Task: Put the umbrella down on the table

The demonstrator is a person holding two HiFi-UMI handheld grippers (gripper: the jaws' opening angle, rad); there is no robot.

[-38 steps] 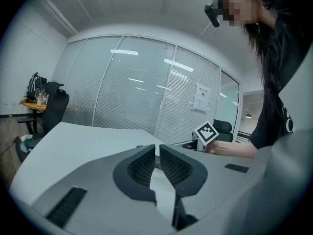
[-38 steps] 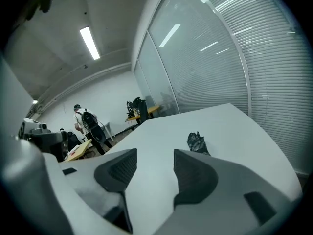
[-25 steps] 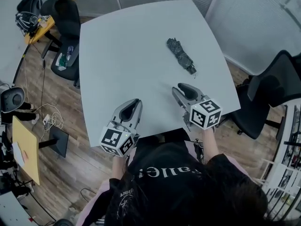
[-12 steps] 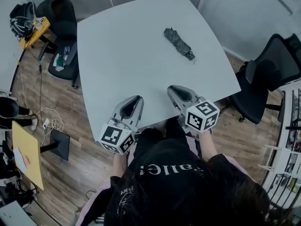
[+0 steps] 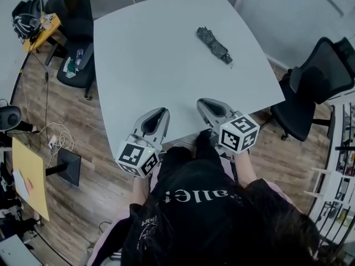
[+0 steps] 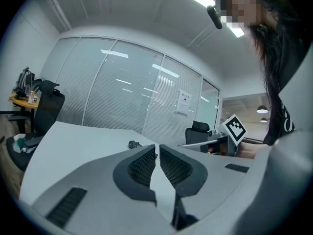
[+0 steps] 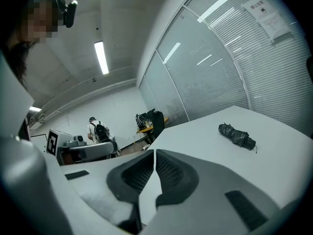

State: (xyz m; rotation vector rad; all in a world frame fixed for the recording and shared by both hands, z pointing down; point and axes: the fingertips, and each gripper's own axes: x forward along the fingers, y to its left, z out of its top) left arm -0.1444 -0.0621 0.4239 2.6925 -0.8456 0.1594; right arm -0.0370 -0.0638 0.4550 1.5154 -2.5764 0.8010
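A folded dark umbrella (image 5: 213, 45) lies flat on the pale grey table (image 5: 144, 54), toward its far right side, with nothing touching it. Both grippers hover over the table's near edge, close to my body and well short of the umbrella. My left gripper (image 5: 160, 111) is shut and empty; its view shows the umbrella (image 6: 134, 144) small beyond the closed tips (image 6: 157, 147). My right gripper (image 5: 204, 103) is shut too, with nothing between its jaws (image 7: 154, 152). The umbrella (image 7: 236, 135) lies ahead and to the right in the right gripper view.
Black office chairs stand by the table's right edge (image 5: 310, 87) and its far left corner (image 5: 75, 21). A cluttered desk (image 5: 36, 24) is at the far left, with cables and a yellow board (image 5: 30, 176) on the wood floor. A person (image 7: 98, 130) stands far off.
Both grippers have drawn back toward my body, from over the table to its near edge. The umbrella has stayed where it lies.
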